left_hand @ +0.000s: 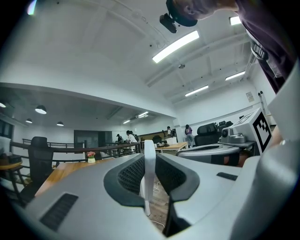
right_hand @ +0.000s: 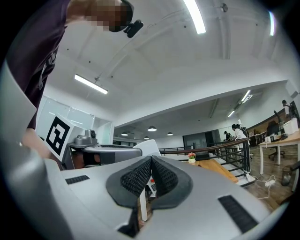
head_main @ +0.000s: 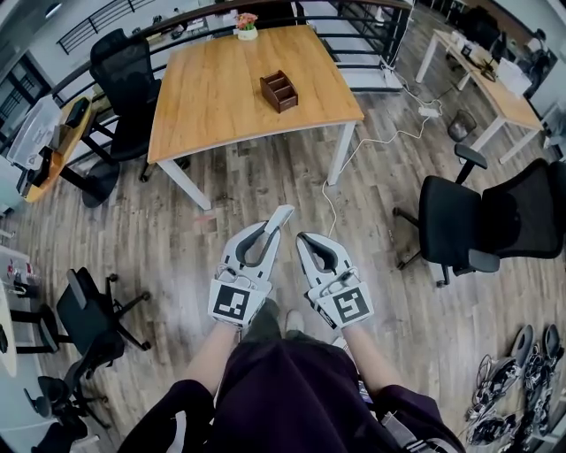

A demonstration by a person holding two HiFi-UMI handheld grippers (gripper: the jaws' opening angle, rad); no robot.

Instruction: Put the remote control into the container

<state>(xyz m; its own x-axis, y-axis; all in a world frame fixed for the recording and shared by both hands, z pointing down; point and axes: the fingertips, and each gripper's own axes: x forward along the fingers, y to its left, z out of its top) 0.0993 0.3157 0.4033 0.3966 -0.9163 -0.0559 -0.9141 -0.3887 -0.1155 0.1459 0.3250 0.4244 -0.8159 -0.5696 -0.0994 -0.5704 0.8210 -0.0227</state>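
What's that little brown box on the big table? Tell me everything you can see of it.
The container is a small dark-brown box that looks wooden. It is open at the top and split by dividers into a few slots, and nothing shows inside them. It stands upright on the light wooden table, right of the middle and turned at an angle to the table's edges. Only the table touches it.

We have the table point(head_main: 221, 106) ahead, with the container point(head_main: 279, 91) on it, right of centre, and a flower pot point(head_main: 247, 26) at its far edge. One chair point(head_main: 128, 84) stands left of the table, a second chair point(head_main: 482, 221) to our right. The left gripper point(head_main: 268, 232) and right gripper point(head_main: 304, 240) sit side by side over the floor point(head_main: 168, 230), short of the table. What seems to be the remote control point(head_main: 279, 216) sticks out forward from between the left jaws.
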